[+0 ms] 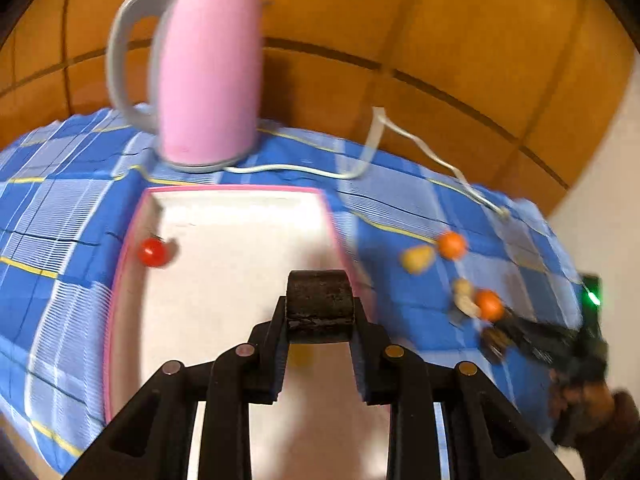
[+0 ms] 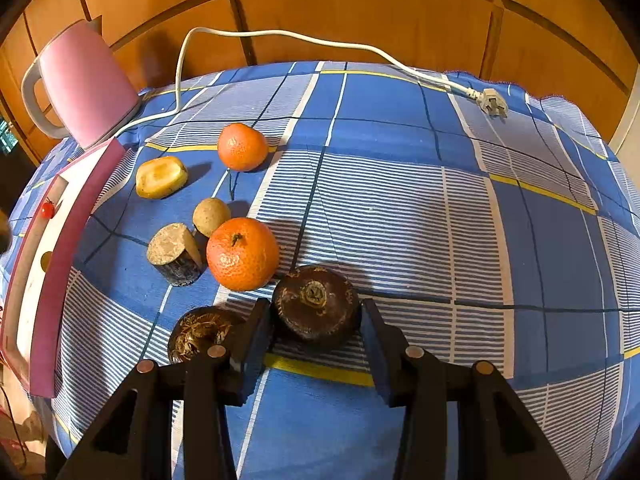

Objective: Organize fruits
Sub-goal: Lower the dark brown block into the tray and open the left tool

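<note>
Here the left tongs (image 1: 320, 332) are clamped on a dark, stubby chunk (image 1: 320, 304) with a rough brown skin, most likely a water chestnut or a cut piece of one, and it hangs above the white tray (image 1: 240, 232) with the pink rim, where a cherry tomato (image 1: 152, 252) already lies near the left wall. The sound way to finish this step, I judge, is to lower the chunk close to the tray floor before easing the grip, so it does not bounce or roll into the tomato, and to set it on bare floor well apart from that fruit. The right tongs (image 2: 316, 324) stand on either side of a whole water chestnut (image 2: 316, 304) on the blue checked cloth (image 2: 400, 220) of the desk; the left pad seems to touch it, the right pad looks just clear. Closing squarely across its widest part should hold it; the skin looks hard and smooth, so a skewed pinch may squirt it out. The near mandarin (image 2: 242, 254) sits just beside it and a second dark water chestnut (image 2: 200, 332) lies against the outer side of the left finger, so a straight lift would avoid nudging either.
</note>
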`<state>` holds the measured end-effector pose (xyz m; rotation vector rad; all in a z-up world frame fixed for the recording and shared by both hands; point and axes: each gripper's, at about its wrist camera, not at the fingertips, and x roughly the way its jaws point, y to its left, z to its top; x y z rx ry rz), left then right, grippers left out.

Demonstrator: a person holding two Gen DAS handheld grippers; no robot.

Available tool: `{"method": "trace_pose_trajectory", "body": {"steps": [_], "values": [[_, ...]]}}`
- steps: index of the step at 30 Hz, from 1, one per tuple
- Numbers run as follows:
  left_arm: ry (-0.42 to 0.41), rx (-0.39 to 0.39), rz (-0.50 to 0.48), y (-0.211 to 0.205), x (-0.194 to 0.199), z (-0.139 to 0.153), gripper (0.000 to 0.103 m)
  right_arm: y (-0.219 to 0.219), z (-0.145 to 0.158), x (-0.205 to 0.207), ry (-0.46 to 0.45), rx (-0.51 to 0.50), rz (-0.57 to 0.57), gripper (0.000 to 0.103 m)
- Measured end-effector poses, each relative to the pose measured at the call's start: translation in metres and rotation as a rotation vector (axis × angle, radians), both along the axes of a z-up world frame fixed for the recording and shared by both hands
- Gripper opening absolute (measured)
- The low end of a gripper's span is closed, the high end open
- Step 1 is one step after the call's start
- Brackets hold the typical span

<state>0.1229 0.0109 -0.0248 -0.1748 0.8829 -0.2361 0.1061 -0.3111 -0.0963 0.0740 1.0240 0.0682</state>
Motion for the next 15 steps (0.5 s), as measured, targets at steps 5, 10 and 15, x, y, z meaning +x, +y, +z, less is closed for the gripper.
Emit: {"method": "trace_pose_trajectory", "body": {"steps": [5,10,15], "values": [[0.045,0.043,0.055,0.014,0.04,-0.022,0.027,-0.001,0.0,-0.001,-0.001,0.001,0.002,0.045],[0.086,0.068,0.102,0.02,0.064,-0.041,0.031,0.0,0.0,-0.001,-0.003,0.002,-0.001,0.045],[0.064,0.062,0.121,0.024,0.06,-0.035,0.033,0.0,0.0,-0.001,-0.006,0.003,-0.005,0.045]]}}
